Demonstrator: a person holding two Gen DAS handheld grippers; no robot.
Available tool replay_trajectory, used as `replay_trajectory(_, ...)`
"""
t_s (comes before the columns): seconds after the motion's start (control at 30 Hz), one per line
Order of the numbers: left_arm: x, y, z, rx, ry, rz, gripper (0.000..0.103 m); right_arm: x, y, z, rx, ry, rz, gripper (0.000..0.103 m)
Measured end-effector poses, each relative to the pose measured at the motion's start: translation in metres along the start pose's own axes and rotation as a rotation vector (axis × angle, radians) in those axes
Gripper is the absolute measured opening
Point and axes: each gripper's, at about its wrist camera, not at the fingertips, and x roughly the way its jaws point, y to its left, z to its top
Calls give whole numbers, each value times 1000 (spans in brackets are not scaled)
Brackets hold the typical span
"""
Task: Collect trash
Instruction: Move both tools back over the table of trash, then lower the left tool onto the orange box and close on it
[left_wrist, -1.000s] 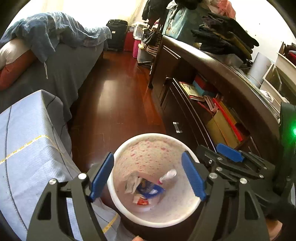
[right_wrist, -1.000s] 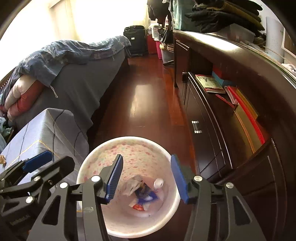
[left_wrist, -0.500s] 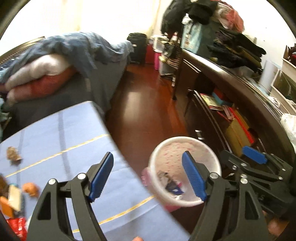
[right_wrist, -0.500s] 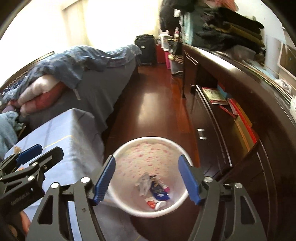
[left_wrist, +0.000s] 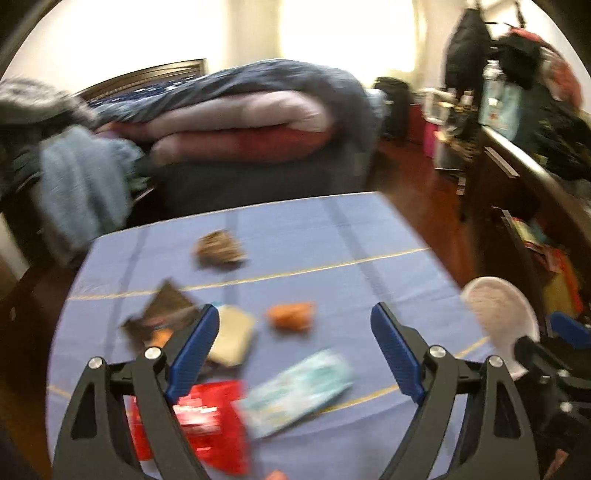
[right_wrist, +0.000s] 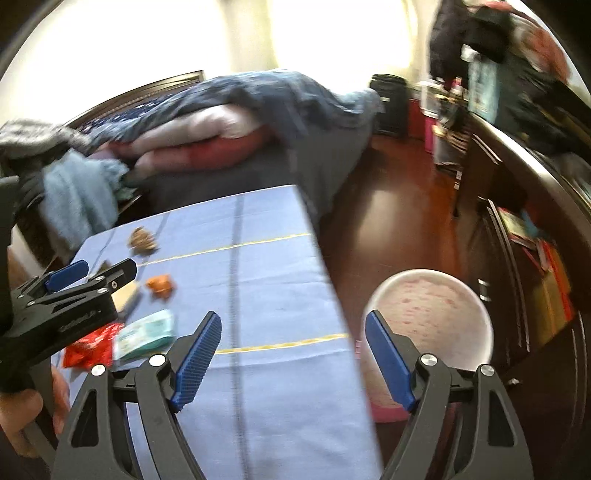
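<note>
Trash lies on the blue tablecloth (left_wrist: 332, 236): a red wrapper (left_wrist: 207, 417), a pale teal packet (left_wrist: 295, 391), an orange scrap (left_wrist: 291, 315), a tan card (left_wrist: 232, 336), a dark wrapper (left_wrist: 162, 314) and a brown crumpled piece (left_wrist: 219, 249). My left gripper (left_wrist: 293, 350) is open and empty above them. My right gripper (right_wrist: 293, 358) is open and empty over the table's right edge. The white, pink-speckled bin (right_wrist: 432, 317) stands on the floor to the right; it also shows in the left wrist view (left_wrist: 498, 314).
A bed (right_wrist: 236, 122) with piled bedding stands behind the table. A dark wooden cabinet (right_wrist: 524, 206) with books runs along the right. Red-brown wooden floor (right_wrist: 391, 206) lies between them. The frames are motion-blurred.
Both grippers have swung left, away from above the bin and over the table. The trash on the cloth has come into view. Both stay open.
</note>
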Motion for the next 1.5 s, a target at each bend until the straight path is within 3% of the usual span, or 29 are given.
replay_trajectory(0.23,24,70,-16,-67,74,85,84,9,55,-5,-83,33,63,81)
replay_trajectory(0.53,57,85,-22,-82,132,49,78,18,90,-9,-137,58,74,81)
replay_trajectory(0.73,61,87,-21,-87,117,54,53,24,97,-7,-143,67,66,81)
replay_trajectory(0.8,59,90,-20,-99,113,48,39,26,98,-8,-145,71,66,81)
replay_trajectory(0.97,54,96,-21,-112,105,30,36,28,106,-9,-152,78,78,81)
replay_trajectory(1.0,53,97,-21,-112,102,32,27,27,108,-9,-154,78,79,81)
replay_trajectory(1.1,47,102,-21,-122,95,20,17,27,112,-10,-160,79,85,81)
replay_trajectory(1.5,10,138,-21,-172,28,-3,12,27,128,-13,-176,82,112,81)
